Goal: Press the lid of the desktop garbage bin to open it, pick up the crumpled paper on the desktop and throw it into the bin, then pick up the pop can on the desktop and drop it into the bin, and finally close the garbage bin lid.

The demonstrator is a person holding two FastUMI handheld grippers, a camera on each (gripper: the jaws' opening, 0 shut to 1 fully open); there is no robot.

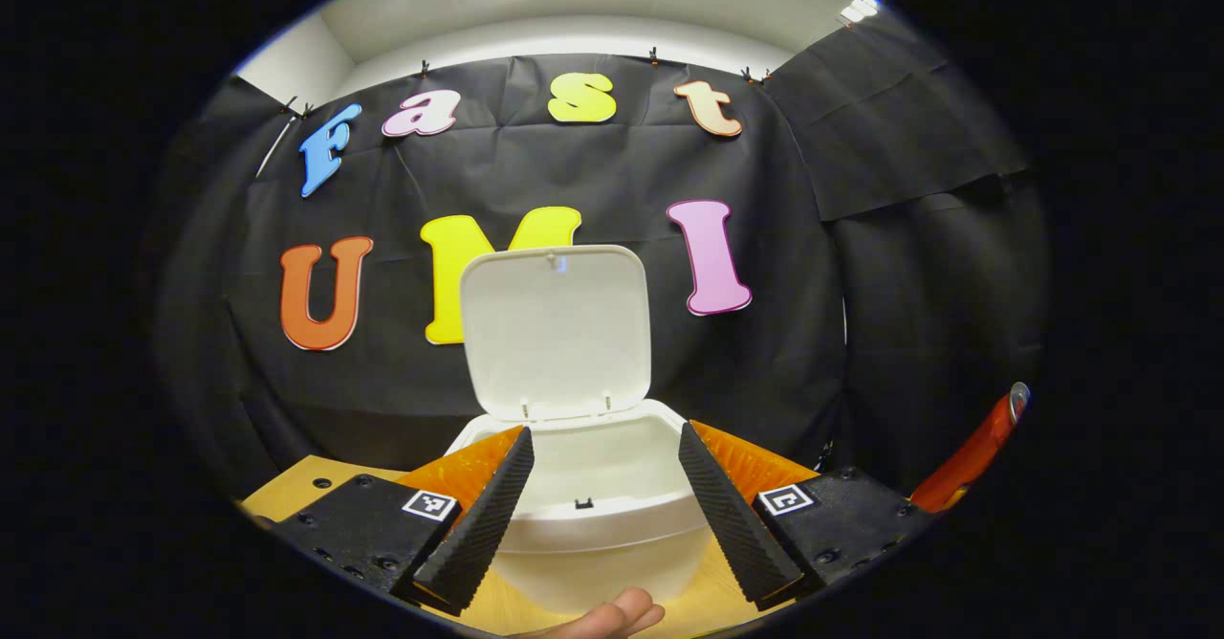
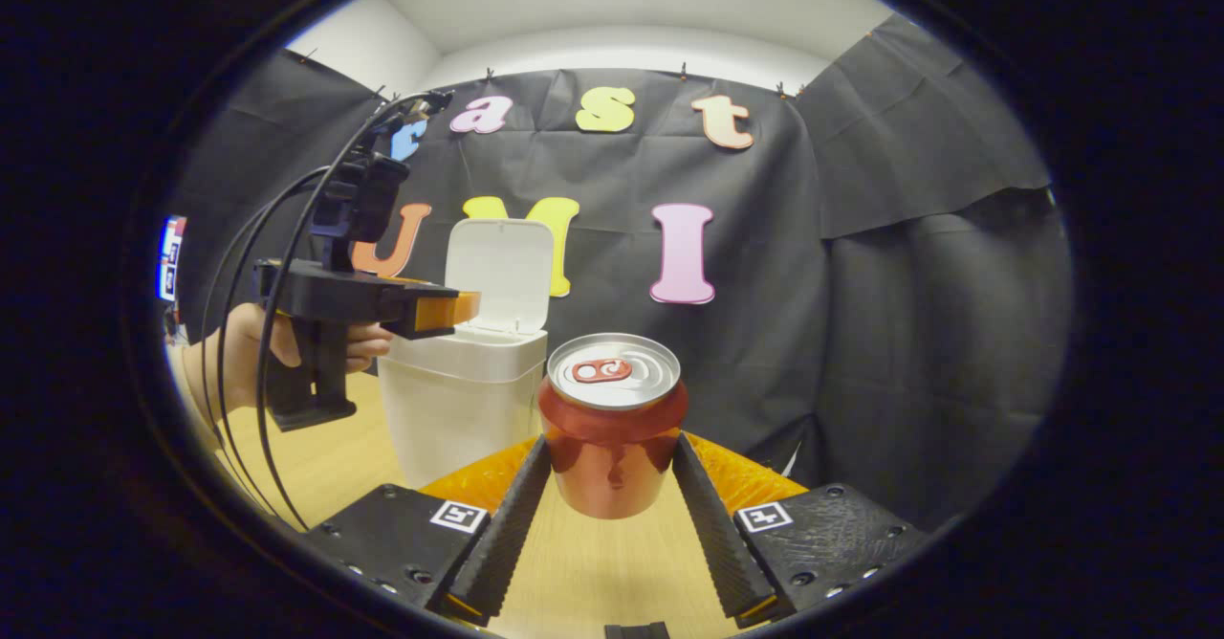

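Red aluminium pop can (image 2: 612, 424), glossy and cylindrical with a silver ringed top, stands upright between the ribbed fingers of the right gripper (image 2: 612, 515), which press its sides. Beside it on the pale wooden desktop (image 2: 316, 467), the white plastic bin (image 2: 459, 409) stands with its rounded lid (image 1: 555, 333) raised; the left gripper (image 1: 598, 515) hangs spread and empty before its rim.

Your white garbage bin (image 2: 464, 400) stands upright on the bench with its lid (image 1: 557, 331) swung up and open behind the mouth. Your red pop can (image 2: 612, 424) is upright, silver top with the pull tab facing up, just right of the bin.
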